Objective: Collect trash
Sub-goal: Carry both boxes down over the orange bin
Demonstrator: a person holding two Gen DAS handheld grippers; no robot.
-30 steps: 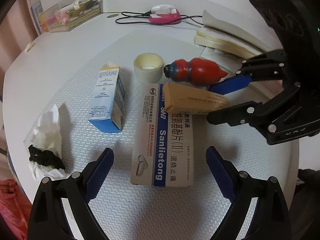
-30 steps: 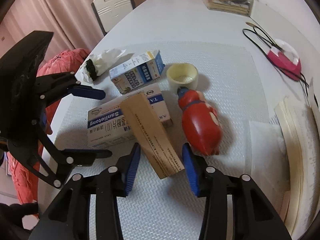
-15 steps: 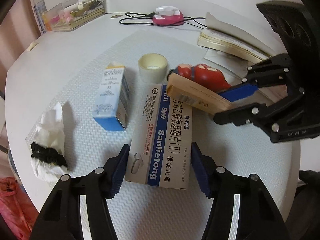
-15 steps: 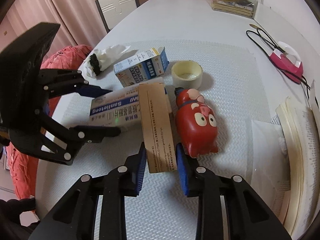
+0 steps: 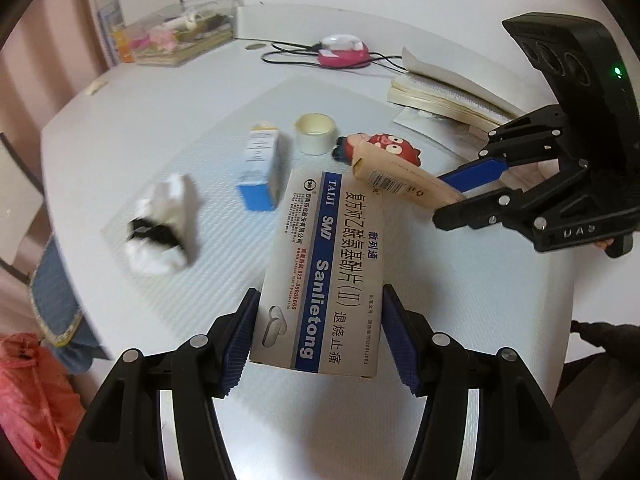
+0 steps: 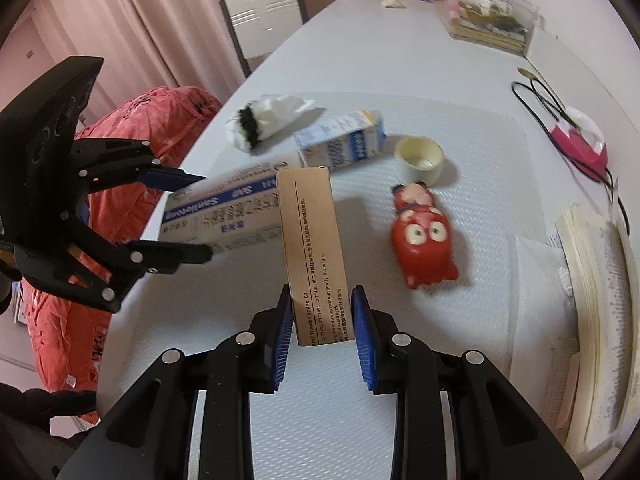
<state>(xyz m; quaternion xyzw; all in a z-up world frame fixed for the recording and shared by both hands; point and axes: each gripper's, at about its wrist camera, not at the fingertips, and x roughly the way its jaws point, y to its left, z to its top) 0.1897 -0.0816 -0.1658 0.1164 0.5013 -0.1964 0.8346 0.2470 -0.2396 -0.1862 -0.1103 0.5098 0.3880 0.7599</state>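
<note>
My left gripper (image 5: 318, 338) is shut on a flat white and blue medicine box (image 5: 328, 268) and holds it above the table. The box also shows in the right wrist view (image 6: 228, 208). My right gripper (image 6: 322, 330) is shut on a long brown carton (image 6: 312, 248), also lifted; the carton shows in the left wrist view (image 5: 400, 174). On the mat lie a small blue and white box (image 5: 262, 166), a crumpled white tissue with a black band (image 5: 160, 226), a tape roll (image 5: 315, 134) and a red toy figure (image 6: 422, 236).
A red bag (image 6: 132, 152) sits left of the table's edge. An open book (image 6: 600, 320) lies on the right, a pink corded device (image 6: 580, 144) and a clear storage box (image 6: 490, 20) at the back. A white chair (image 6: 262, 12) stands beyond the table.
Both grippers have shut on their boxes and lifted them off the mat. The red toy has been left lying face up on the mat.
</note>
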